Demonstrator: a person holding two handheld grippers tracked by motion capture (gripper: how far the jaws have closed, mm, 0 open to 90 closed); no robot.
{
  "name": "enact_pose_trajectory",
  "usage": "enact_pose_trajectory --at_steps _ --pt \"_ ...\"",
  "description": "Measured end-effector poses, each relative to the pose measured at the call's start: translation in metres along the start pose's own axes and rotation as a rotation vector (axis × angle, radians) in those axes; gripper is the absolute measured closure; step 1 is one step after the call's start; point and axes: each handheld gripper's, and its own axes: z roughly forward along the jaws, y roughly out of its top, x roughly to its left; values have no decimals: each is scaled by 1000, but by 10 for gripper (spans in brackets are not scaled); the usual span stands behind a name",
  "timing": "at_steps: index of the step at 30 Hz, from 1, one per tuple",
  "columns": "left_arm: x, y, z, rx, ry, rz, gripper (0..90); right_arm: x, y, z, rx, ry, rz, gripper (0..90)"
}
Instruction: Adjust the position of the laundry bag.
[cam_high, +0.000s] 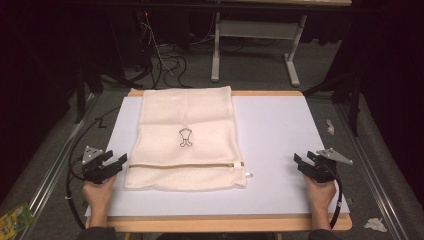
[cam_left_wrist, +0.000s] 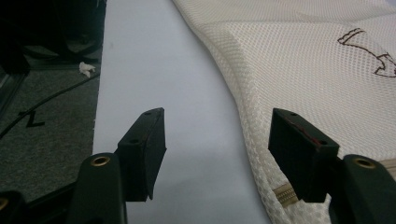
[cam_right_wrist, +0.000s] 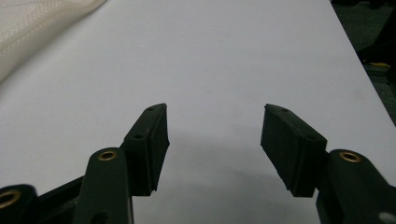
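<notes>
Mesh bag (cam_high: 186, 140) flat, both tongs low, agape

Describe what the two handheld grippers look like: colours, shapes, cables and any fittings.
The left gripper and right gripper look alike: matte black bodies, each topped by a grey three-cornered plate, with a black cable looping back from each. The jaws end in flat, blocky black pads with small holes along the edge. Brass-coloured rings sit in the black arms behind the pads. Dark sleeve cuffs show at the wrists.
</notes>
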Motion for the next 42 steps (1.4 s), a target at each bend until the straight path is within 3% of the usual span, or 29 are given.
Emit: enact_pose_trajectory --at_steps 13,18,27,33,39,42 --pt "0 0 0 -5 -7 -2 384 -2 1 0 4 17 23 420" --pt "-1 0 0 -1 4 13 364 2 3 3 40 10 -20 434" --pt "2 1 0 3 -14 -18 320 3 5 2 29 -1 -17 436" --pt "-3 5 3 17 -30 -39 295 10 8 4 31 14 -23 432" --pt "-12 11 2 34 -40 13 316 18 12 6 21 35 -21 454" --pt "-14 14 1 39 -40 11 318 22 15 7 66 54 -9 472"
